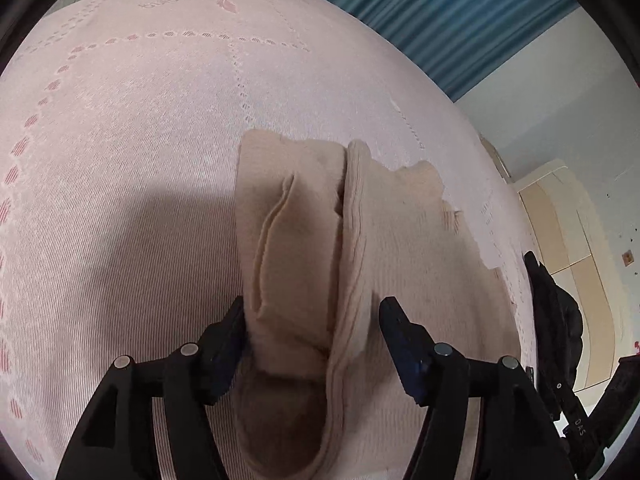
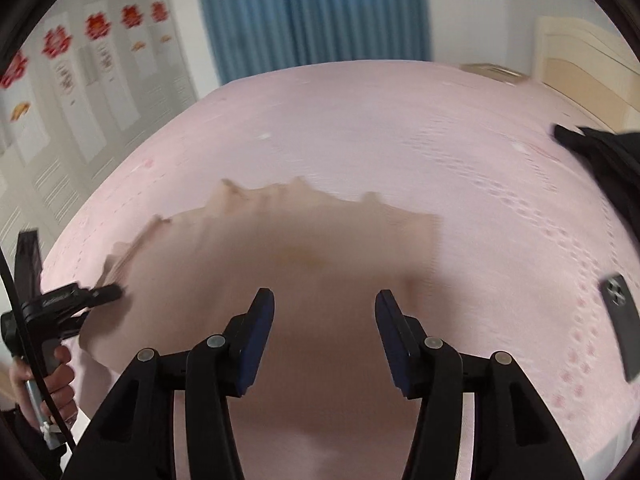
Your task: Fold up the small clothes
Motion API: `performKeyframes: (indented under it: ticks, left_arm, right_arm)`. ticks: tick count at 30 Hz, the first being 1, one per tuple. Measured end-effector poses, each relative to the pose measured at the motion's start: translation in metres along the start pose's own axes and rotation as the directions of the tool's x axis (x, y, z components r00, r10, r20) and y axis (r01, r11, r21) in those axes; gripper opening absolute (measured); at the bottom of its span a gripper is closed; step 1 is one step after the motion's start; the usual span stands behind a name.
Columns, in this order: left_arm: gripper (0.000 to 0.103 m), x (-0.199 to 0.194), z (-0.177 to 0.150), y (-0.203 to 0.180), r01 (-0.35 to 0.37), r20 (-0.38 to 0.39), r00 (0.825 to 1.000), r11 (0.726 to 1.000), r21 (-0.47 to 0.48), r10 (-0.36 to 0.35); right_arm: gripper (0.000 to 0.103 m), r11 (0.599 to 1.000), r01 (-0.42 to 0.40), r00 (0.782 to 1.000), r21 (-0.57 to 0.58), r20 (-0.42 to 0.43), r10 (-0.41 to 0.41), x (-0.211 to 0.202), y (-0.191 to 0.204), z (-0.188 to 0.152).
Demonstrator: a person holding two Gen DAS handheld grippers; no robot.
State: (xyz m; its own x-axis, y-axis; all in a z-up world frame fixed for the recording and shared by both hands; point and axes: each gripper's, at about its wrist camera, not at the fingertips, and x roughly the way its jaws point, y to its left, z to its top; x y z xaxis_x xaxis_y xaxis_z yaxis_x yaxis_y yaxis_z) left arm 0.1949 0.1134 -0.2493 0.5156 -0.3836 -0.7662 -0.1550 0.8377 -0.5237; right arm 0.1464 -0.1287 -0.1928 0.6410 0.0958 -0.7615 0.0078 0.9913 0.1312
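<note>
A small beige garment (image 1: 304, 240) lies on the pink bedspread (image 1: 140, 160), bunched into thick folds. My left gripper (image 1: 312, 320) is open, its fingers on either side of the garment's near end, with cloth between them. In the right wrist view the same garment (image 2: 280, 248) spreads flat and blurred ahead. My right gripper (image 2: 324, 304) is open and empty just above it. The left gripper (image 2: 100, 294) shows at the garment's left edge, held by a hand.
A dark phone (image 2: 619, 312) lies on the bed at the right. A black item (image 2: 600, 152) sits at the far right edge, and it also shows in the left wrist view (image 1: 556, 312). Blue curtains (image 2: 312, 8) and a cream headboard (image 2: 584, 64) stand beyond the bed.
</note>
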Motion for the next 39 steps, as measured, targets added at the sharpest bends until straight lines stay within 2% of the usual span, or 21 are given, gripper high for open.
performKeyframes:
  ticks: [5,8,13,21,26,31,35,39]
  left_arm:
    - [0.063,0.008,0.008,-0.007,-0.008,0.008,1.0,0.999,0.036,0.008]
    - [0.063,0.01,0.012,-0.009,-0.014,0.009,1.0,0.998,0.061,0.014]
    - [0.063,0.009,0.012,-0.011,0.002,0.005,1.0,0.996,0.089,-0.002]
    - [0.063,0.003,0.003,-0.014,-0.017,0.037,0.999,0.99,0.138,0.012]
    - [0.063,0.001,-0.001,-0.014,-0.001,0.04,0.999,0.991,0.134,-0.004]
    - [0.063,-0.001,-0.001,-0.011,0.01,0.038,0.999,0.991,0.133,-0.015]
    - [0.065,0.002,-0.002,-0.014,-0.012,0.053,0.999,0.99,0.143,0.004]
    - [0.066,0.006,0.001,-0.016,-0.015,0.058,0.998,0.992,0.123,0.008]
  right_arm:
    - [0.052,0.998,-0.047,0.998,-0.049,-0.048,0.044,0.038,0.043,-0.002]
    - [0.052,0.997,-0.003,0.994,-0.074,-0.11,-0.005,0.067,0.059,-0.005]
    - [0.054,0.996,0.05,0.992,-0.075,-0.115,-0.058,0.084,0.064,-0.002]
    - [0.054,0.995,0.097,0.982,-0.024,-0.158,-0.1,0.124,0.064,0.033]
    - [0.057,0.992,0.124,0.966,-0.02,-0.225,-0.125,0.154,0.063,0.05]
    - [0.057,0.993,0.112,0.966,-0.049,-0.23,-0.12,0.15,0.064,0.052]
    - [0.057,0.989,0.089,0.974,-0.121,-0.195,-0.112,0.117,0.07,0.037]
    - [0.057,0.99,0.018,0.973,-0.137,-0.223,-0.049,0.087,0.07,0.012]
